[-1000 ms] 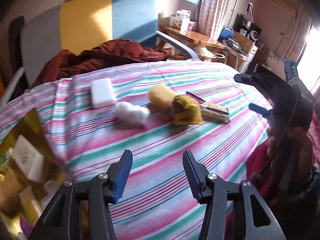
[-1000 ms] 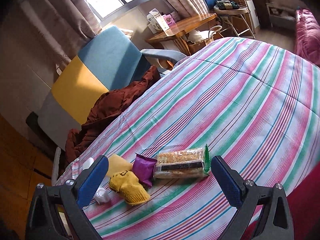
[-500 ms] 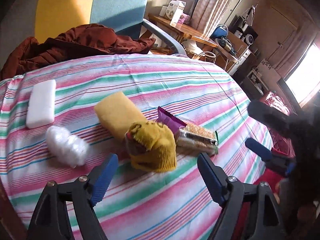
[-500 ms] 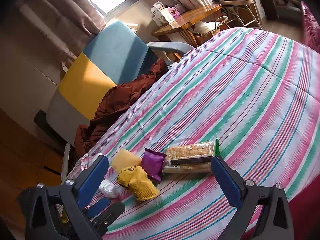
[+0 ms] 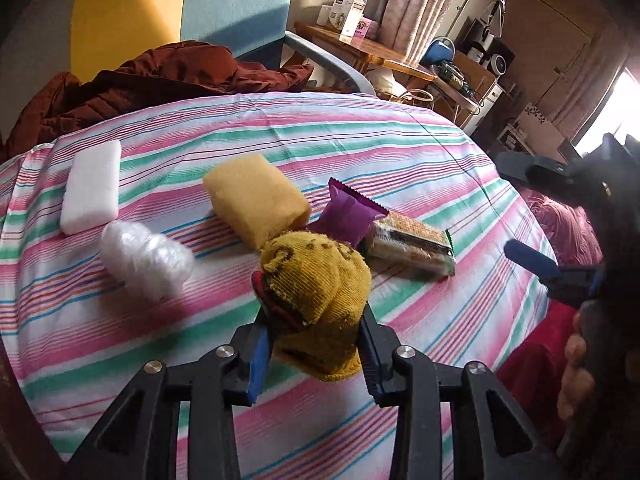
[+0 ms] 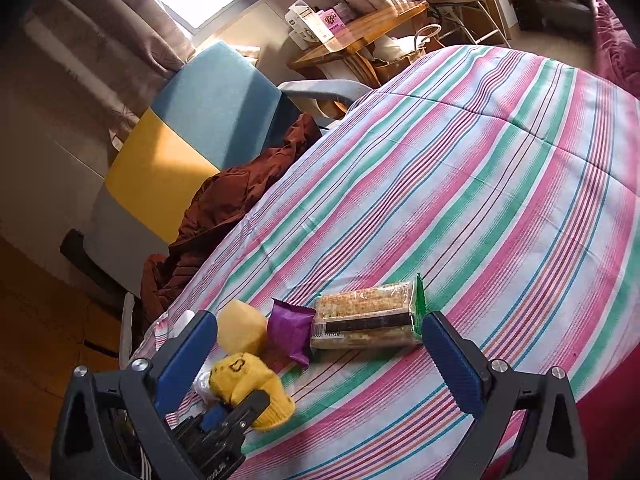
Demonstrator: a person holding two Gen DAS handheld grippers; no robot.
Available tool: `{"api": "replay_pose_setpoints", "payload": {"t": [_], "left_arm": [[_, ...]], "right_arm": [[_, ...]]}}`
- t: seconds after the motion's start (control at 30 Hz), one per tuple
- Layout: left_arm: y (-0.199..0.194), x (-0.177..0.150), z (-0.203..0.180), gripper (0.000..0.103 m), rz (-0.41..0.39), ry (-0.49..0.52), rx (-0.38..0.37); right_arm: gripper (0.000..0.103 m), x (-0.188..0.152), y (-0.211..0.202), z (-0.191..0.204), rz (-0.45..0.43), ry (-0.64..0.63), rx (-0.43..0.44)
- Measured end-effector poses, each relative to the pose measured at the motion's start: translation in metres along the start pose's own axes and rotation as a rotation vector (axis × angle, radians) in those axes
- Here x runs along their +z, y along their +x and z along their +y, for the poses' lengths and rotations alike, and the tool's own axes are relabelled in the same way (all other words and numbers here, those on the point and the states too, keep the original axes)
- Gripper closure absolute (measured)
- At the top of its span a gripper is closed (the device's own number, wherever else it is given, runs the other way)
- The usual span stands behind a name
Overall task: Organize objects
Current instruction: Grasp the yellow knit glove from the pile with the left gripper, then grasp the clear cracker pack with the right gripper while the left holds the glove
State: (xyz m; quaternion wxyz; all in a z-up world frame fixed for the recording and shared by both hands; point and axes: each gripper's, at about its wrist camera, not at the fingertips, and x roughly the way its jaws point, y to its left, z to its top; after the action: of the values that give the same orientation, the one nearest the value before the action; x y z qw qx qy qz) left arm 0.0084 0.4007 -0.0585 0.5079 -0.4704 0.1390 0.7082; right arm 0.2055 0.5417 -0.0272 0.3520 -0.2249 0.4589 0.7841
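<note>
My left gripper [image 5: 314, 344] is shut on a yellow knitted sock [image 5: 316, 288], its blue pads pressing both sides of it just above the striped bedspread [image 5: 400, 148]. The sock also shows in the right wrist view [image 6: 252, 384], with the left gripper [image 6: 230, 414] on it. Behind it lie a yellow sponge [image 5: 256, 200], a purple snack packet [image 5: 348, 216] and a wrapped cracker pack [image 5: 412, 246]. A white block [image 5: 92, 186] and a clear plastic wad [image 5: 144, 258] lie to the left. My right gripper [image 6: 316, 356] is open, hovering near the cracker pack [image 6: 364, 322].
A blue and yellow chair [image 5: 180, 12] with a dark red jacket [image 5: 160, 80] stands behind the bed. A wooden side table [image 6: 360, 40] with boxes is at the back. The right gripper [image 5: 532, 220] shows at the right edge of the left wrist view.
My left gripper moved forward to the yellow sock and closed on it. The right gripper stayed open and shifted slightly.
</note>
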Motion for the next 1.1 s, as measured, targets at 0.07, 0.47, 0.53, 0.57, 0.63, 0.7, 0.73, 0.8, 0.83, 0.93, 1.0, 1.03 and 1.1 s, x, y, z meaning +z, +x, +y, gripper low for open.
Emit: {"api": "replay_pose_setpoints", "payload": {"t": [0.07,0.47,0.53,0.57,0.63,0.7,0.73,0.8,0.83,0.93,1.0,1.03,1.1], "left_arm": [[-0.014,-0.016,0.001,0.065,-0.004,0.015,0.004],[-0.075,-0.079,0.04,0.065,-0.004,-0.008,-0.012],[-0.08,-0.084,0.041,0.065,-0.008,-0.011,-0.029],[-0.082,-0.086,0.042,0.065,-0.008,-0.013,-0.038],[-0.083,-0.09,0.042,0.065,-0.006,-0.02,-0.051],[-0.081,-0.092,0.042,0.065,0.001,-0.026,-0.06],[-0.081,-0.094,0.042,0.065,0.006,-0.027,-0.064],[-0.079,-0.095,0.04,0.065,0.015,-0.021,-0.068],[-0.079,-0.095,0.04,0.065,0.018,-0.019,-0.07],[-0.077,-0.096,0.038,0.065,0.024,-0.018,-0.076],[-0.076,-0.097,0.039,0.065,0.027,-0.024,-0.077],[-0.076,-0.098,0.039,0.065,0.03,-0.029,-0.079],[-0.074,-0.099,0.04,0.065,0.034,-0.036,-0.081]], "right_arm": [[0.0,-0.001,0.001,0.002,0.004,-0.01,-0.011],[0.0,-0.02,0.041,0.055,0.234,-0.366,-0.124],[0.0,-0.021,0.049,0.069,0.284,-0.539,-0.16],[0.0,-0.021,0.054,0.071,0.31,-0.624,-0.188],[0.0,-0.02,0.068,0.067,0.36,-0.743,-0.244],[0.0,-0.017,0.083,0.056,0.426,-0.798,-0.281],[0.0,-0.015,0.089,0.051,0.452,-0.811,-0.292],[0.0,-0.013,0.101,0.045,0.481,-0.848,-0.323],[0.0,-0.012,0.107,0.044,0.482,-0.864,-0.337],[0.0,-0.006,0.12,0.039,0.491,-0.853,-0.355],[0.002,-0.004,0.128,0.034,0.515,-0.83,-0.337],[0.007,-0.006,0.131,0.03,0.531,-0.819,-0.326],[0.016,-0.011,0.131,0.026,0.542,-0.815,-0.313]]}}
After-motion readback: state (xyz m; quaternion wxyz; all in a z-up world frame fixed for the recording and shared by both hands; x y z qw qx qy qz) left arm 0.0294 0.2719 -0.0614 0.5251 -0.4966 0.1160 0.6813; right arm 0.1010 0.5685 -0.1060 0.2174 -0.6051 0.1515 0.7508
